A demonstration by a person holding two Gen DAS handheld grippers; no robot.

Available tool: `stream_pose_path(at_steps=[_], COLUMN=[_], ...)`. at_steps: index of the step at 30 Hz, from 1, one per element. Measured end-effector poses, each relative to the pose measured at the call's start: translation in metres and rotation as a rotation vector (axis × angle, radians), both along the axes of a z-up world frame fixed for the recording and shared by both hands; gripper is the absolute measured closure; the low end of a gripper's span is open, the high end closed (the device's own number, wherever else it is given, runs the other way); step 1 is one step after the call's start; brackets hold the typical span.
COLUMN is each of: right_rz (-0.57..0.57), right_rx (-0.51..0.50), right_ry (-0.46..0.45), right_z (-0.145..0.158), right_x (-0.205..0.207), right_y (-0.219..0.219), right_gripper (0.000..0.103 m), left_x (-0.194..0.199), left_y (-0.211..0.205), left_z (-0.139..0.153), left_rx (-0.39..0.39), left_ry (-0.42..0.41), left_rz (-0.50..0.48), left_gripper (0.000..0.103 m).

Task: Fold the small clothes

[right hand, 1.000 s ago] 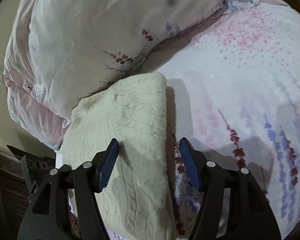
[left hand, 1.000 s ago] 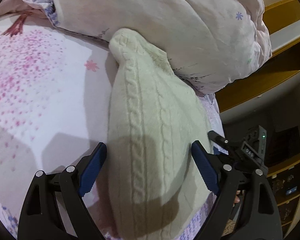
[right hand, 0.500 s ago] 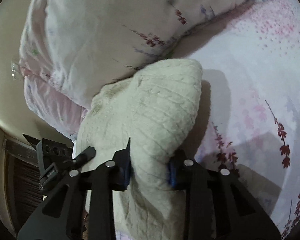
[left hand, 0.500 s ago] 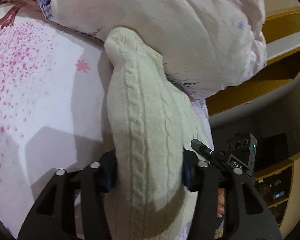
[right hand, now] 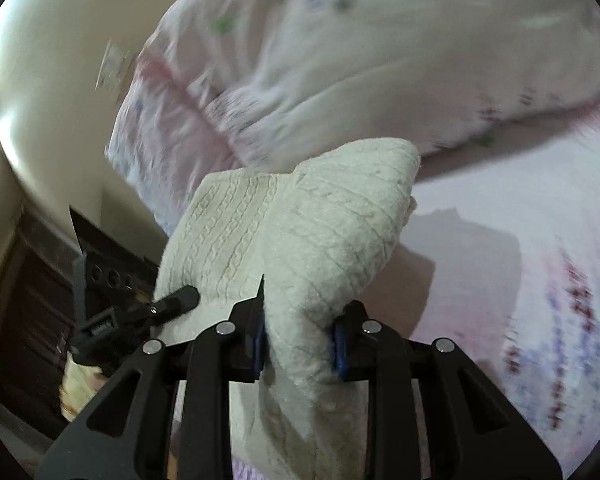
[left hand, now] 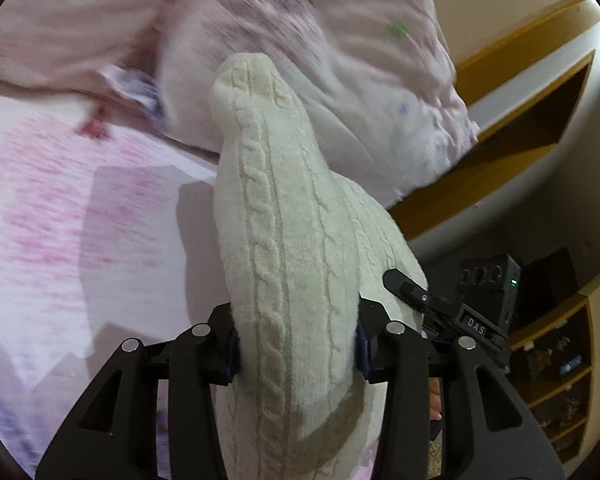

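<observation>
The cream cable-knit garment [left hand: 288, 264] was pinched at its near end by both grippers — the left gripper [left hand: 298, 350] squeezing a thick bunch, the right gripper [right hand: 300, 340] clamped on a neighbouring fold [right hand: 324, 248]; it was raised off the flowered bedsheet [left hand: 60, 220], its shadow on the sheet below; a pink quilt [left hand: 320, 40] bulked just behind its far tip; beyond the bed's edge stood a wooden shelf [left hand: 532, 120]; open sheet lay to the left; its long axis ran away from the fingers — tip toward the quilt.
</observation>
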State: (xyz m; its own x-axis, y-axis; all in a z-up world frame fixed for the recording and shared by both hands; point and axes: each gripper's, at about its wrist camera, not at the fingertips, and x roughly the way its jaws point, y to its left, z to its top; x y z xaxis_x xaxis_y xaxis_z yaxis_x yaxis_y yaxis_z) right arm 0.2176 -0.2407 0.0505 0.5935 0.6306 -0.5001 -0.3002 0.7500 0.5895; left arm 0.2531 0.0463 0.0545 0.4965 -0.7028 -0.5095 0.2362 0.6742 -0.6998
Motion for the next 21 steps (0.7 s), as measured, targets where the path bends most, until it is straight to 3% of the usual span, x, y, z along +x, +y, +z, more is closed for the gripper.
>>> stream_pose_path(at_steps=[4,7,10,16,17,18,21], right_rz=[0.029,0.011,0.007,-0.094,-0.094,-0.092,-0.131], right_rx=[-0.118,-0.207,-0.129,-0.076,-0.084,-0.105,-0.227], right_ry=[-0.003,0.128,0.158,0.118,0.118,0.112,0.037], right_z=[-0.017,-0.05,-0.054,-0.04,-0.041,-0.043,-0.037], right_x=[0.018,0.045,0.047,0.053,0.056,0.059,0.065], right_y=[0.046,0.066,0.053,0.022,0.024,0.027,0.042], right_gripper=[0.077,0.067,0.059,0.058,0.063,0.08,0.095], left_x=[0.009,0.025,0.026,0.021,0.021,0.023,0.027], left_y=[0.035,0.046,0.057,0.052,0.051,0.048,0.045], left_z=[-0.015,-0.044,-0.056,-0.036,-0.035,-0.035,-0.041], left_rx=[0.057,0.101,0.025,0.143,0.155,0.167,0.189], left_ry=[0.032,0.135,0.148,0.07,0.067,0.069,0.073], left_rz=[0.089,0.145,0.151,0.162,0.165,0.17,0.179], left_gripper=[0.054,0.051,0.045,0.033,0.032,0.032,0.029])
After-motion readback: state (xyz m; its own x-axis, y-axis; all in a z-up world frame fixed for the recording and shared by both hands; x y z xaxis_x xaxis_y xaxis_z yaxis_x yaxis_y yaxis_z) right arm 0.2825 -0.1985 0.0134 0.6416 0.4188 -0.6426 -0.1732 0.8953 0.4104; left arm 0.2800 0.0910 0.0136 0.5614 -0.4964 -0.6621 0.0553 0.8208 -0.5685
